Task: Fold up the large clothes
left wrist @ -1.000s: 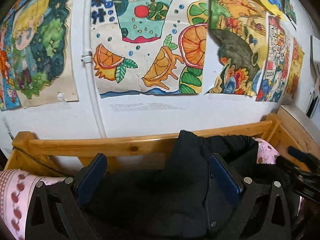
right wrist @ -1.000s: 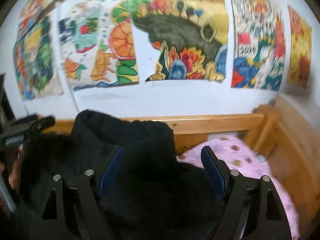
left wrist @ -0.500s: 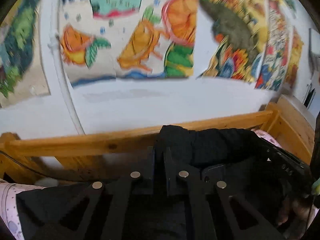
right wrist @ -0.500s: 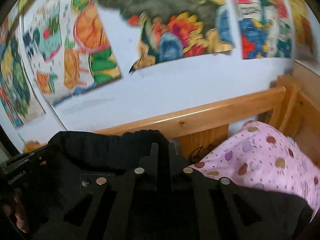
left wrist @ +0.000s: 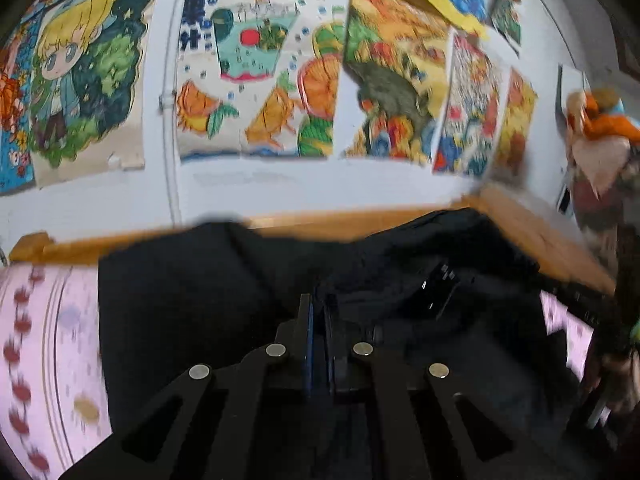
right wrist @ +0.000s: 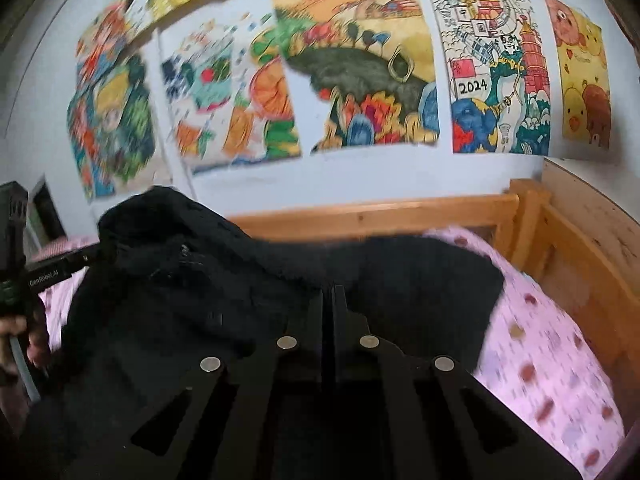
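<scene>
You have a black garment [left wrist: 208,304] spread over the bed with the pink dotted sheet [right wrist: 552,352], lying close against the wooden bed rail [right wrist: 376,216] at 12 o'clock in both wrist views. It is big, dark and limp, with a nubbly, fleece-like surface on the raised hump at 10 o'clock in the right wrist view. Expect it to sag and drag under its own weight rather than hold a crease, though the rough weave should not slip between the pads.

Your left hand-held gripper [left wrist: 318,320] has its jaws pressed together, and black cloth bunches around the tips, so it appears clamped on a pinch of the garment. Your right hand-held gripper [right wrist: 330,300] is likewise squeezed together with cloth around its tips, apparently biting a fold of the same piece. The blur makes the exact seam or edge impossible to name.

For a clean fold, hold the fabric at a hem or a shoulder edge, your two grips well apart, so the cloth hangs taut between them. A pinch in mid-panel will only lift a peak and leave the rest heaped. Keep it clear of the rail, where a loose sleeve could catch.
</scene>
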`<state>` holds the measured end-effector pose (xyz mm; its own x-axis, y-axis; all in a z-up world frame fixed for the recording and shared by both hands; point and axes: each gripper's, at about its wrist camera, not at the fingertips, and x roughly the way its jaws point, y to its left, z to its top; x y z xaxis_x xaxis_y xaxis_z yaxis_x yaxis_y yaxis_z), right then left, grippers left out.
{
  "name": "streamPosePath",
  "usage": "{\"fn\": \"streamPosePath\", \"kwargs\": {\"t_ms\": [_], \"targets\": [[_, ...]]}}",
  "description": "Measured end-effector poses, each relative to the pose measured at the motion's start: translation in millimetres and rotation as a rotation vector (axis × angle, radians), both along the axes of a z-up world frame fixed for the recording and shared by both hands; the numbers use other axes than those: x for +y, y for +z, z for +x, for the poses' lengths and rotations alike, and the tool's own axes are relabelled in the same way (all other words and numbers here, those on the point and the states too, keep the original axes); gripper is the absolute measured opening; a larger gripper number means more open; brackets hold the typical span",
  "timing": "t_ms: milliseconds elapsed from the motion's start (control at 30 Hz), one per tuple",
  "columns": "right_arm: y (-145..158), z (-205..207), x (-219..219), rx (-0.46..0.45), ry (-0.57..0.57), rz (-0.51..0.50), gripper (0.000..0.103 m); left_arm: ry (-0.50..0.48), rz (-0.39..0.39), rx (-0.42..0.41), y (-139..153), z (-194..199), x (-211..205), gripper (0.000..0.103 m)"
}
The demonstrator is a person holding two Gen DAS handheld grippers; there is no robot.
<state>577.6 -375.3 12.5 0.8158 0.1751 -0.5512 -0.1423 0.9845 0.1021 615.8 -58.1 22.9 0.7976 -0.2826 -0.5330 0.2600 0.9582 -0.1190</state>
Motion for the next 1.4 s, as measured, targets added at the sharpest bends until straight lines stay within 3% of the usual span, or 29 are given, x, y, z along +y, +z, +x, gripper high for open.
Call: {"fn": "streamPosePath", "kwargs": {"t_ms": [167, 267, 333, 467, 600, 700, 833, 900, 1000, 1067, 1133, 1167, 1233, 1300, 1400], "targets": [[-36.6, -4.0, 1.8, 0.118, -0.003, -0.084, 0.002, 0.017, 0.127, 0.156, -52.1, -2.1, -6.5, 0.005], [-61.5, 5.5, 7.2, 0.173, -0.019, -0.129, 0.0, 0.041, 0.164, 0.198, -72.9, 12.7, -14.8, 0.005], [-62.5, 10.1, 5.8, 0.187, -0.032, -0.131, 0.0, 0.053, 0.177, 0.204, -75.8, 17.2, -18.7, 0.005], [-44.8, 2.4, -4.4, 0.159, -0.009, -0.078, 0.0, 0.028, 0.187, 0.16, -68.6, 4.6, -19.1, 0.005], [-3.5, -8.4, -19.4, 0.017, -0.054, -0.084, 0.001, -0.005, 0.176, 0.13, -63.9, -2.9, -15.8, 0.005], [23.5, 15.2, -8.5, -0.051, -0.025, -0.061, 0.001, -0.005, 0.196, 0.131, -64.9, -1.6, -19.6, 0.005], [10.7, 71.3, 40.9, 0.052, 0.124, 0.015, 0.001, -0.016, 0.188, 0.108, -62.2, -6.5, -18.7, 0.008], [-16.5, 90.9, 67.0, 0.153, 0.171, -0.027, 0.001, -0.023, 0.151, 0.082, -55.0, -17.7, -9.2, 0.009], [-38.8, 81.0, 83.0, 0.165, 0.198, -0.102, 0.001, -0.051, 0.109, -0.042, -36.2, -43.6, 2.1, 0.01], [-39.7, 77.5, 79.4, 0.166, 0.215, -0.079, 0.001, -0.076, 0.082, -0.123, -22.2, -51.3, 3.3, 0.012], [-38.6, 76.5, 72.7, 0.179, 0.229, -0.051, 0.001, -0.114, 0.051, -0.142, -12.1, -42.3, -4.7, 0.015], [-38.2, 74.8, 71.0, 0.184, 0.231, -0.046, 0.001, -0.133, 0.048, -0.121, -10.0, -31.9, -13.0, 0.015], [-35.7, 69.3, 66.0, 0.203, 0.233, -0.037, 0.001, -0.191, 0.038, 0.002, -17.8, 0.4, -33.0, 0.015], [-35.8, 63.6, 62.6, 0.226, 0.223, -0.066, 0.001, -0.215, 0.091, 0.127, -35.9, 22.9, -47.8, 0.015], [-49.2, 54.7, 55.7, 0.274, 0.213, -0.159, 0.001, -0.23, 0.185, 0.202, -59.9, 32.8, -58.9, 0.013]]}}
